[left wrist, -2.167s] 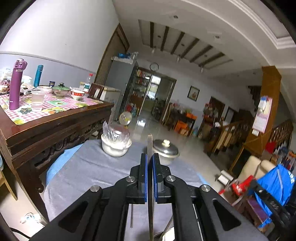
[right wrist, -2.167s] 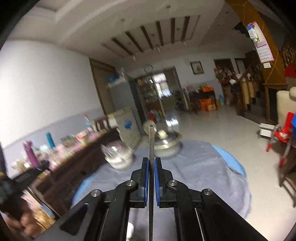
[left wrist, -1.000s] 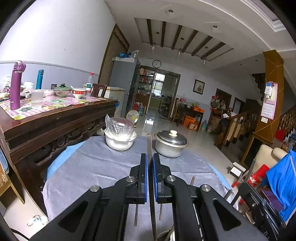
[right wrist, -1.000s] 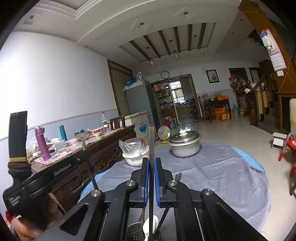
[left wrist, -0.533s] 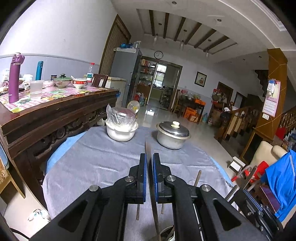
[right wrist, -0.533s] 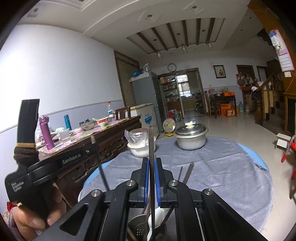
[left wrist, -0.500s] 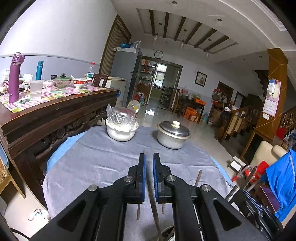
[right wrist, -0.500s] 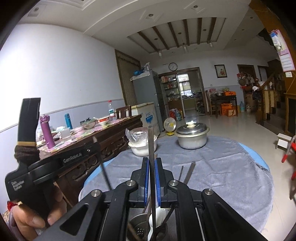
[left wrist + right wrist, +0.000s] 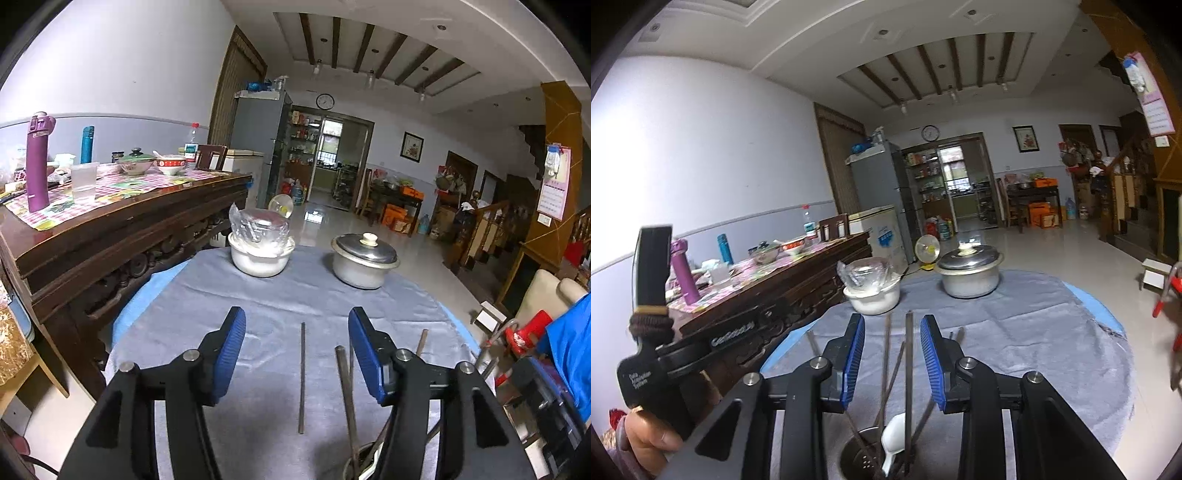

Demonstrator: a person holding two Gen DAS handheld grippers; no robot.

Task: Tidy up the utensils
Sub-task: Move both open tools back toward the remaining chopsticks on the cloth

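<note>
Ahead, lidded pot (image 9: 364,266), covered bowl (image 9: 259,251) on cloth (image 9: 221,295).

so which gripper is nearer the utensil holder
Right. The right gripper hangs right over the holder, its opening jaws either side of the standing utensils. The left gripper, jaws also opening and empty, sits to the holder's left.

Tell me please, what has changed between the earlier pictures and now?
Both grippers let go. The left gripper and the right gripper, each shut on a metal chopstick a second ago, are opening with nothing pressed between the pads. The released chopsticks now stand in the metal holder with the white spoon. One chopstick lies on the grey cloth. The bowl and pot stayed put.
</note>
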